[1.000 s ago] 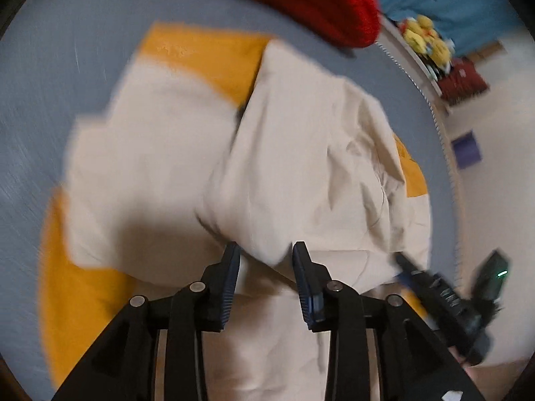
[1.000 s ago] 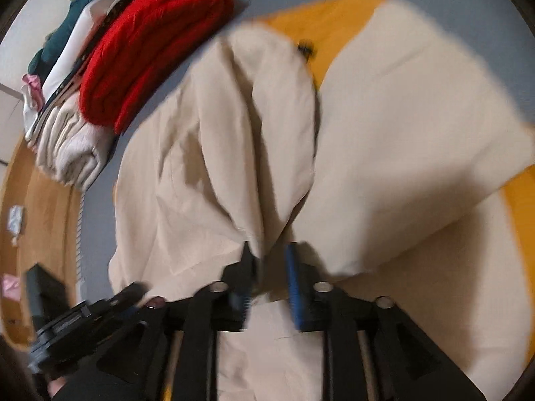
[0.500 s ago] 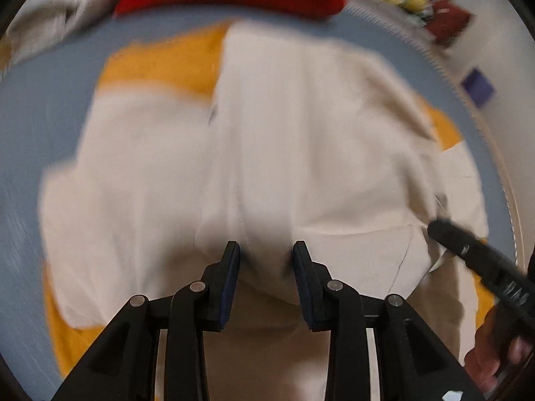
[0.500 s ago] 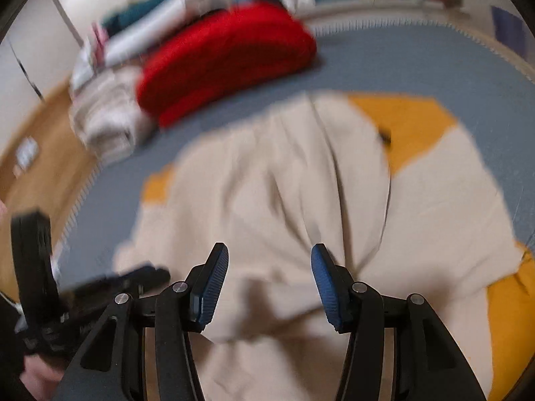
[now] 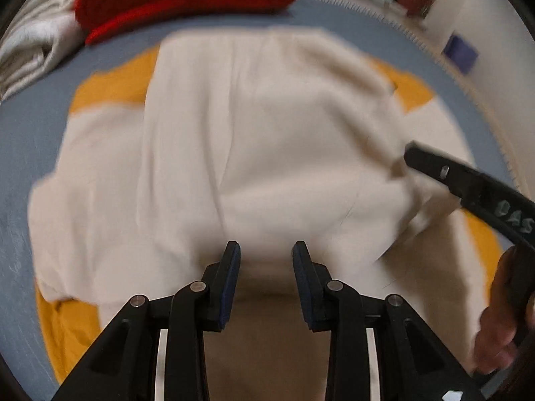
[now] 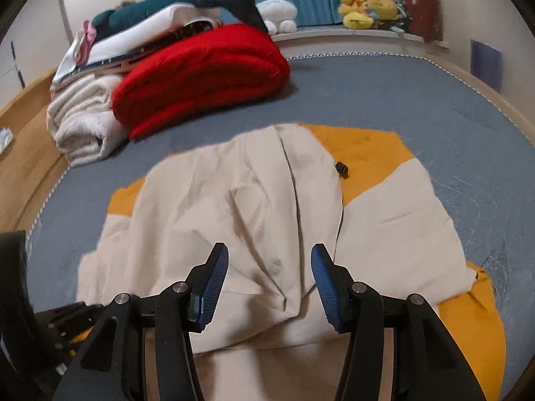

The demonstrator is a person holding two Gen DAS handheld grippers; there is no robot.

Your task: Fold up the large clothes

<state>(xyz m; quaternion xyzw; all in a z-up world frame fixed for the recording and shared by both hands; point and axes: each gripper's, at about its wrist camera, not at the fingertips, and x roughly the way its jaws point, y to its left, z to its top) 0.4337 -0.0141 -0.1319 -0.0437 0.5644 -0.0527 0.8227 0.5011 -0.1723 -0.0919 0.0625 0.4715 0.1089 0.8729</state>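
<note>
Cream-and-orange garment lies half-folded on the blue bed; soft, light, likely slumping, best pinched at a hem corner; left gripper and right gripper both gape, empty.

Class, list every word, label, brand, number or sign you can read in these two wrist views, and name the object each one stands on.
"OAS...": pale letters, upside down and blurred, on the black body of the right gripper at the right edge of the left wrist view; the remainder cannot be read.
Nothing else is legible: the cream and orange garment, red blanket, plush toys and purple square on the wall show no readable text.
</note>
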